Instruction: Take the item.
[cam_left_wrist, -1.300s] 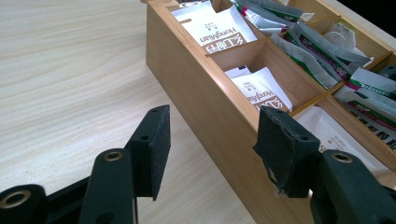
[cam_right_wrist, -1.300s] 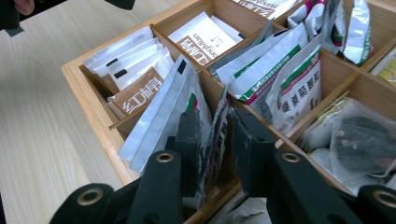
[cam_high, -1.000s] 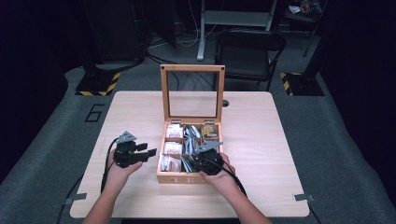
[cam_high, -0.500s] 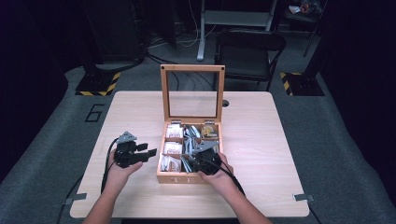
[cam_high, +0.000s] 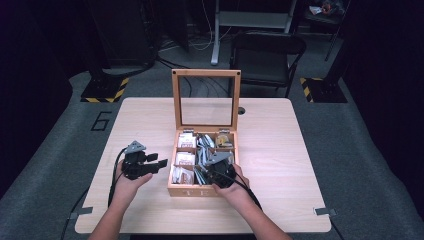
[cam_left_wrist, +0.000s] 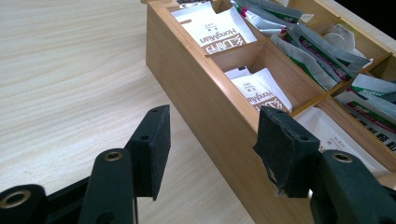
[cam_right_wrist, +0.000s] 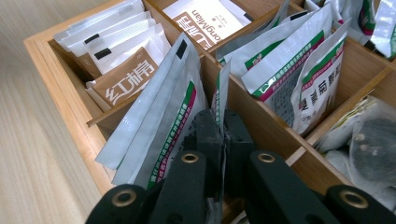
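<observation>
Between the clenched pads of the right gripper (cam_right_wrist: 223, 126), pinched by its top edge: thin silver foil sachet with green stripe (cam_right_wrist: 222, 100), upright inside the wooden compartment box (cam_right_wrist: 60, 95). Light, floppy, slippery; best gripped at the seam.

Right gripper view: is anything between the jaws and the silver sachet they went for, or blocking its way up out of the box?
Nothing visible. The right gripper has just closed, its pads pinching the edge of one silver sachet. Neighbouring sachets lean against it on one side and a wooden divider runs along the other. The box lid stands open, so upward is clear.
</observation>
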